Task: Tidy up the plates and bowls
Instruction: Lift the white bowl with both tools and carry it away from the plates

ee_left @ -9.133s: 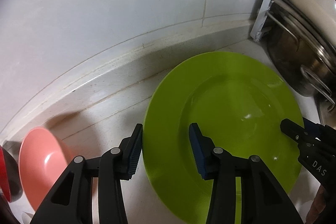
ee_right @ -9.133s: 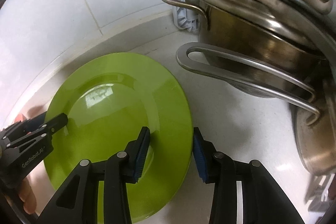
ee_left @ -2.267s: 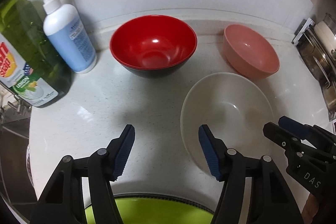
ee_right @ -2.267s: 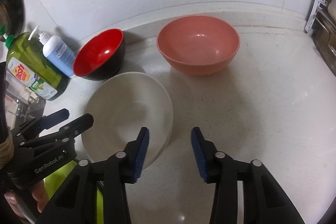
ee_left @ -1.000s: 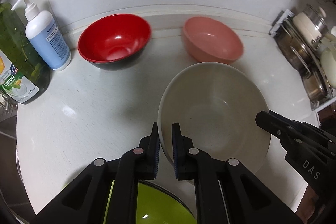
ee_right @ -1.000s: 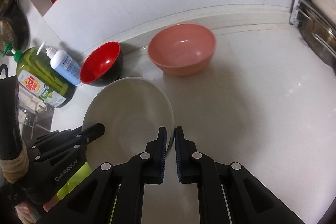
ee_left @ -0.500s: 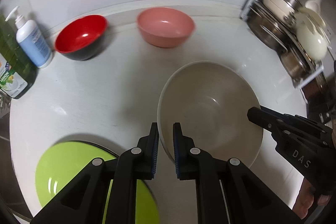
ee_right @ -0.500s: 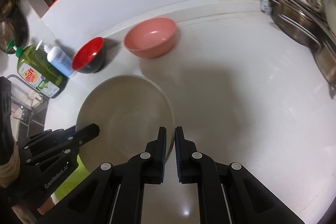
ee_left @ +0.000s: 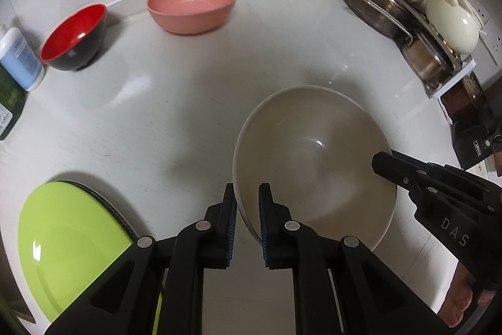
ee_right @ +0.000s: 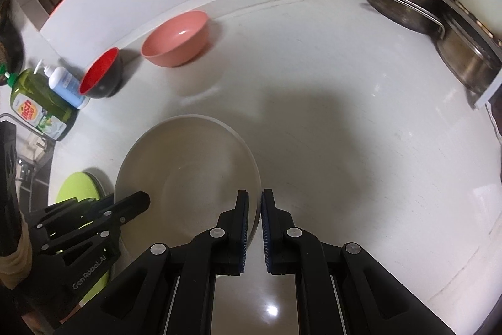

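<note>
White tabletop (ee_left: pixel 175 121) below, and the cream bowl (ee_left: pixel 317 159) hangs above it, right of the green plate (ee_left: pixel 62 237). Left hand-held gripper (ee_left: pixel 246 218) and right hand-held gripper (ee_right: pixel 254 223) each pinch opposite rims. Keep both level. Mouth faces up; round, no long axis.

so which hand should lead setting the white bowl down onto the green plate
Left. Both grippers pinch the white bowl by its rim, but the left gripper holds the side nearer the green plate, which lies just beside it on the counter. The right gripper grips the far side and can only follow.
</note>
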A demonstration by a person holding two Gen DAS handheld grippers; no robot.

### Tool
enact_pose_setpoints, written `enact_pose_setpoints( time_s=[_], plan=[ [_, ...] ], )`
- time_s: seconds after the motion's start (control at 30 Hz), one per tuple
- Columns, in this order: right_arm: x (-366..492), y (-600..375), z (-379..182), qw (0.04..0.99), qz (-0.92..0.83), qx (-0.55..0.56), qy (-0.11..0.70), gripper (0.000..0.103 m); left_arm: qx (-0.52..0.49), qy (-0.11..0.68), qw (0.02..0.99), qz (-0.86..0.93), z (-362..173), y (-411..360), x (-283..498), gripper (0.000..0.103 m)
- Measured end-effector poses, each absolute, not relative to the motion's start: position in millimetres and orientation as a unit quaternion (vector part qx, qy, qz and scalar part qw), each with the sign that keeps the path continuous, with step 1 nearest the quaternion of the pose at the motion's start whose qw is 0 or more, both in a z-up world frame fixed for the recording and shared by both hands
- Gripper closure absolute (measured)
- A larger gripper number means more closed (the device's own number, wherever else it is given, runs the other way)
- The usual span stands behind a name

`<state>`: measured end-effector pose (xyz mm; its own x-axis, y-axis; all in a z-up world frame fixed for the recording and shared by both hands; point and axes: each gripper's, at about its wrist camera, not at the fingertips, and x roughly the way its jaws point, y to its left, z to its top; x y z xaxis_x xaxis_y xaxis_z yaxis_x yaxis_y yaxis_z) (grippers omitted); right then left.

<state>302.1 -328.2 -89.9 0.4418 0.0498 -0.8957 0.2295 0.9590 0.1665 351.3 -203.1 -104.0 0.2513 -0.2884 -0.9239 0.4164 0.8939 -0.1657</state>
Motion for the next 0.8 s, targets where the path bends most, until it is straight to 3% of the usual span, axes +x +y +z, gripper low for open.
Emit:
enact_pose_setpoints(
  time_s=[0.8],
  plan=[
    [294,-354,-106,0.828,-0.044,0.131,0.544,0.092,0.072,0.588,0.777,-0.213,-121,-229,345,0.087]
  ],
)
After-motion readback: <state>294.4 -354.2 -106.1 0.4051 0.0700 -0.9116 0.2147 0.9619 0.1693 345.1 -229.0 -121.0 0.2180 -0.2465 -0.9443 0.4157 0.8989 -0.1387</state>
